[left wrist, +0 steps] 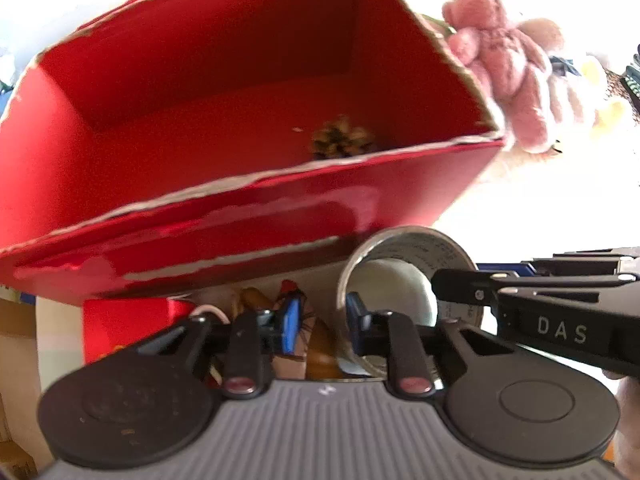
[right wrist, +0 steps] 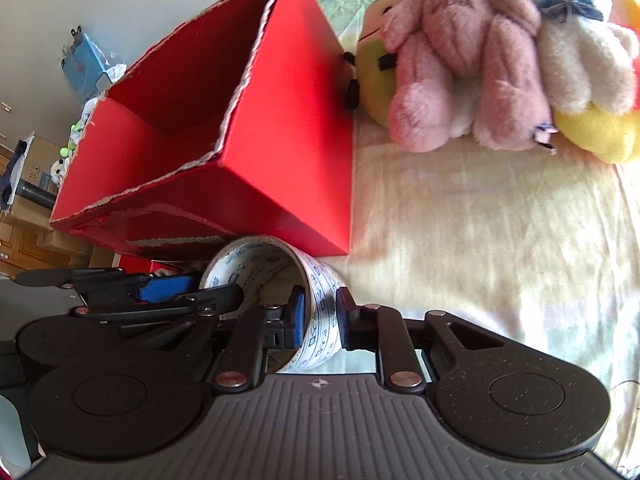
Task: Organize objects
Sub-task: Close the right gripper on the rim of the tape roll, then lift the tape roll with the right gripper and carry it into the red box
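A roll of printed tape (right wrist: 316, 300) stands on edge on a pale bed sheet (right wrist: 480, 240), just beside the near corner of a red cardboard box (right wrist: 280, 140) with torn rims. The right gripper (right wrist: 320, 316) has its blue-padded fingers (right wrist: 298, 312) closed on the roll's wall, one inside the ring and one outside. In the left wrist view the left gripper (left wrist: 322, 322) sits low in front of the box, its fingers (left wrist: 290, 322) set a little apart; its right finger reaches into the tape roll's (left wrist: 404, 280) opening, while its left finger lies over a jumble of small objects too blurred to identify, so what it grips, if anything, cannot be told. The right gripper's black arm (left wrist: 560, 312) crosses in from the right edge to the roll. Inside the box (left wrist: 200, 80) a small brown, pinecone-like object (left wrist: 344, 140) rests on the floor near the front wall. Beyond the box's far right side, a pink teddy bear (right wrist: 460, 40) leans against a white plush toy (right wrist: 580, 48) with a blue bow, with a green plush (right wrist: 372, 60) and a yellow plush (right wrist: 592, 132) beside them on the bed.
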Demonstrator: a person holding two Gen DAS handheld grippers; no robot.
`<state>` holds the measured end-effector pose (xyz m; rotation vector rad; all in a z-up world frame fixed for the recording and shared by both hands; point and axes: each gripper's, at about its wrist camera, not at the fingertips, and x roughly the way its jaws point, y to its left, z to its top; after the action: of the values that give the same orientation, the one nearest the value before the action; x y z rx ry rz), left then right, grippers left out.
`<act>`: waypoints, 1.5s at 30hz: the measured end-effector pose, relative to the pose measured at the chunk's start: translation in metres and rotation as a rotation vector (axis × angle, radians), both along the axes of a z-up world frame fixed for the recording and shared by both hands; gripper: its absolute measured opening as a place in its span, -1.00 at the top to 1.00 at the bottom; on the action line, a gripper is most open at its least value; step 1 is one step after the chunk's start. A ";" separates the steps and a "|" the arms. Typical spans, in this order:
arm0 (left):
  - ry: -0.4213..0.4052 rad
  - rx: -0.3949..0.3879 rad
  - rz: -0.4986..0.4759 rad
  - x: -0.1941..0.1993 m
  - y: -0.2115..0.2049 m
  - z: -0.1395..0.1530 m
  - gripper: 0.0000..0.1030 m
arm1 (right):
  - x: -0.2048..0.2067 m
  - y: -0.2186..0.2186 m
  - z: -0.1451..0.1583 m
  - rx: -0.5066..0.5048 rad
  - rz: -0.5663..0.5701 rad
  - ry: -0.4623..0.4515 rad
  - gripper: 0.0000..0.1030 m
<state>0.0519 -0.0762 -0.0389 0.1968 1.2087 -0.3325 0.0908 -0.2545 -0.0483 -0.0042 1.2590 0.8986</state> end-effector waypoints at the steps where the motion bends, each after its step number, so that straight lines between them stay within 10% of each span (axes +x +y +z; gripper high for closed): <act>1: -0.001 0.002 -0.006 -0.002 -0.004 0.001 0.66 | 0.001 -0.003 0.002 0.002 -0.004 -0.004 0.67; 24: -0.252 -0.161 -0.114 -0.038 -0.099 0.115 0.76 | 0.027 -0.087 0.097 0.158 -0.173 -0.292 0.68; 36: -0.386 -0.134 -0.026 0.024 -0.038 0.159 0.76 | 0.048 0.000 0.142 0.231 -0.048 -0.435 0.70; 45: -0.289 -0.146 0.036 0.082 0.027 0.124 0.76 | 0.060 0.088 0.110 0.124 -0.029 -0.408 0.73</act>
<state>0.1341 -0.0490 0.0847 0.0922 0.8974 -0.3463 0.1503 -0.1666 0.0619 -0.0677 0.8210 0.8963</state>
